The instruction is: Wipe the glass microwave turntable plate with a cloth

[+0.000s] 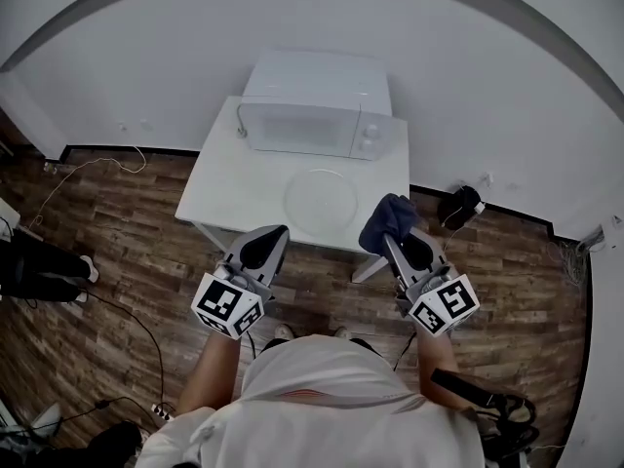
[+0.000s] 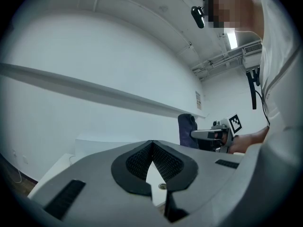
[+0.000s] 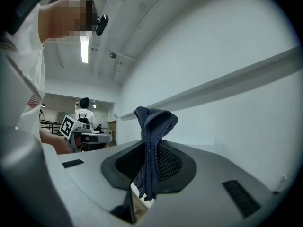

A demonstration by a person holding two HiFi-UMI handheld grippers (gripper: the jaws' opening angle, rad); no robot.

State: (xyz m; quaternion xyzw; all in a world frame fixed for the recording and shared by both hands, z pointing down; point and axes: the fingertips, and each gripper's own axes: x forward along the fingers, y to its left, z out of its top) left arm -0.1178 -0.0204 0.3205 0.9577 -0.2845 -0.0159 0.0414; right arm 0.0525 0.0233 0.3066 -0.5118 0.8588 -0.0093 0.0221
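Note:
The round glass turntable plate [image 1: 321, 203] lies flat on the white table [image 1: 226, 191], in front of the white microwave [image 1: 314, 117]. My right gripper [image 1: 388, 236] is shut on a dark blue cloth [image 1: 385, 218], held off the table's front right corner; the cloth [image 3: 152, 141] stands up out of the closed jaws in the right gripper view. My left gripper [image 1: 269, 244] hovers at the table's front edge, left of the plate, its jaws shut with nothing between them. The left gripper view points up at the wall and shows the cloth [image 2: 187, 130] to the right.
The microwave's door is closed. A wooden floor [image 1: 127, 261] surrounds the table, with cables [image 1: 97, 164] at the left and a dark object [image 1: 460, 206] near the wall at the right. A white wall [image 1: 439, 86] stands behind the table.

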